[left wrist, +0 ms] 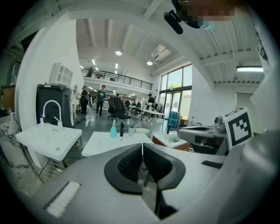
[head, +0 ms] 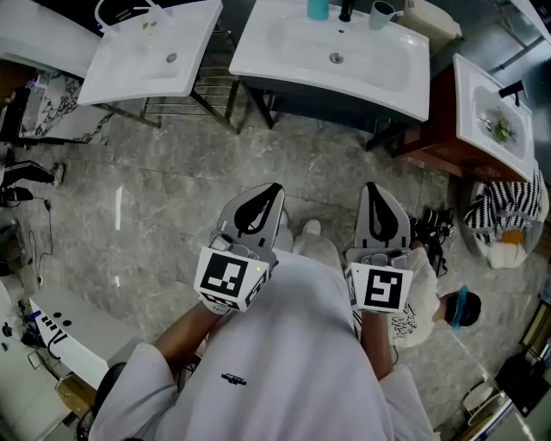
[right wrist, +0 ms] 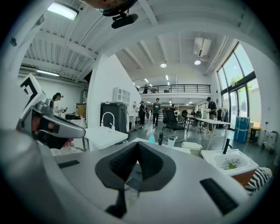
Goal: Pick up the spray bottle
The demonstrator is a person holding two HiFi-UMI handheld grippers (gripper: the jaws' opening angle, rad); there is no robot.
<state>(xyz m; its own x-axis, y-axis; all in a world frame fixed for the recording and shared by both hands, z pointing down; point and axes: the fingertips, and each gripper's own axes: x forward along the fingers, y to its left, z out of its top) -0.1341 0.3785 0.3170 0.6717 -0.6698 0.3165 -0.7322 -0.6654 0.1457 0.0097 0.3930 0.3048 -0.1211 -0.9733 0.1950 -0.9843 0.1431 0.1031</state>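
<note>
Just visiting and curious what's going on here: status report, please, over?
Left hand-held gripper shut, empty. Right hand-held gripper shut, empty. Spray bottle untouched, standing at the back of the middle sink. Nothing seen in the way.

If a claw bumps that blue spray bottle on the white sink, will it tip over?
Probably: the spray bottle looks tall and narrow, standing upright at the back of the sink. It seems smooth plastic, so likely light and a bit slippery. How full it is cannot be told.
</note>
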